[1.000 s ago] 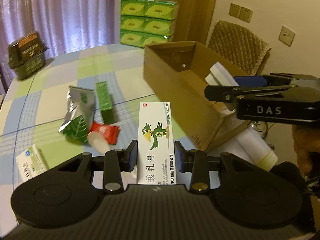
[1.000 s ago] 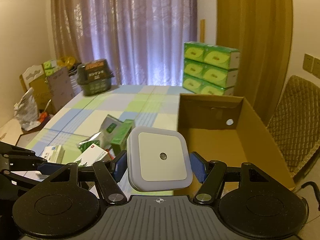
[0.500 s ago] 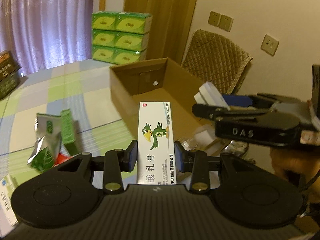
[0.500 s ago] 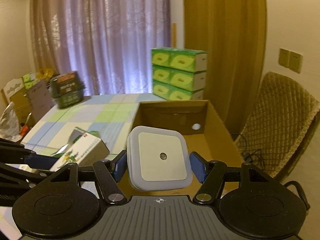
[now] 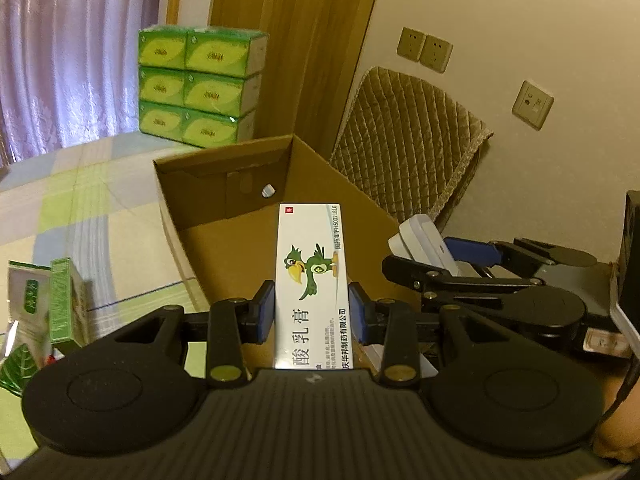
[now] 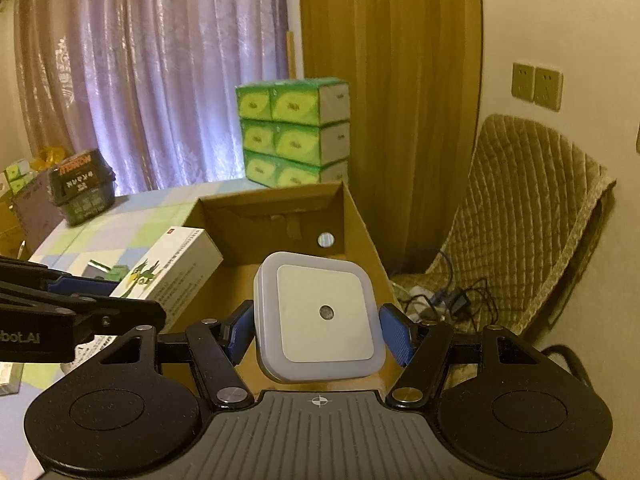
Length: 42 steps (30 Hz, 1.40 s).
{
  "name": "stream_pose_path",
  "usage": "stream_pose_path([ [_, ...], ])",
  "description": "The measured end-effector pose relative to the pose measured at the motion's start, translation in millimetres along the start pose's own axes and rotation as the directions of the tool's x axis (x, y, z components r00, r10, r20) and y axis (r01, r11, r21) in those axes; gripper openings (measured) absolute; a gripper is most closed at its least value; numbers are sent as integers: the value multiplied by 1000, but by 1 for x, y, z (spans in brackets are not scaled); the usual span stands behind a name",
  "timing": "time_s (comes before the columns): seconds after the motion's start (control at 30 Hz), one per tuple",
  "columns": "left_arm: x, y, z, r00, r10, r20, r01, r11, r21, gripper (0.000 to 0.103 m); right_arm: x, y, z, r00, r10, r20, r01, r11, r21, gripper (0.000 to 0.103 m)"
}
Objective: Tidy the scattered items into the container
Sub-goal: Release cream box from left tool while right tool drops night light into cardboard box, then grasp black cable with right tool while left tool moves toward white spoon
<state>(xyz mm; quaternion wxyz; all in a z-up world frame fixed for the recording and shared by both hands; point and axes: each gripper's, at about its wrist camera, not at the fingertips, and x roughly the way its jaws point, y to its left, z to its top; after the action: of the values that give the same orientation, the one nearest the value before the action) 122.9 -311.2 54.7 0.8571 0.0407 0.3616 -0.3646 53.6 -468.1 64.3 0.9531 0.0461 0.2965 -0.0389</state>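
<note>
1. The left tongs point(image 5: 311, 316) are clamped on a white medicine carton point(image 5: 310, 280) with a green bird printed on it; the blue pads point(image 5: 264, 312) press its long sides and the carton points toward 12 o'clock.
2. The right tongs point(image 6: 316, 330) are clamped on a square white night light point(image 6: 320, 320), its flat face with a small round sensor turned to the camera, blue pads point(image 6: 394, 336) against its two sides.
3. In the left wrist view the right tongs point(image 5: 440, 254) come in from 3 o'clock, with the night light point(image 5: 424, 240) at their tip, just beside the carton.
4. In the right wrist view the left tongs and the carton point(image 6: 168, 268) come in from 9 o'clock, the carton over the box's left wall.
5. Both items hang above the open cardboard box point(image 5: 224, 188), which stands on the checked bench point(image 5: 80, 208); its floor looks bare and a round hole shows in its far wall.
6. At 9 o'clock on the bench lie green packets point(image 5: 60, 300).
7. Farther off, at 11 o'clock, green tissue packs point(image 5: 200, 84) are stacked before a purple curtain point(image 6: 140, 72); a quilted chair point(image 6: 532, 216) stands at 2 o'clock, and a dark basket point(image 6: 82, 188) sits at 10 o'clock.
</note>
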Motion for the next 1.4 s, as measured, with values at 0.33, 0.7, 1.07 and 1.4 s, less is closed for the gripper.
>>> stream_pose_path([
  [0.33,13,11,-5,999,39,10,-39,999,-22,35,16,-8,-4,1000,3,-20,-2,1000,12,68],
  [0.7,-20,25,-27,997,81,22,-80,996,-38,52,20,7,-3,999,30,-32,-30,1000,4,69],
  [1.07,-40,47,-51,994,106,5,-105,991,-80,54,20,19,-4,999,45,-11,-45,999,4,95],
  [1.4,-62,69,-76,990,138,-12,-139,982,-125,60,-4,32,-24,999,43,-17,-43,999,26,95],
])
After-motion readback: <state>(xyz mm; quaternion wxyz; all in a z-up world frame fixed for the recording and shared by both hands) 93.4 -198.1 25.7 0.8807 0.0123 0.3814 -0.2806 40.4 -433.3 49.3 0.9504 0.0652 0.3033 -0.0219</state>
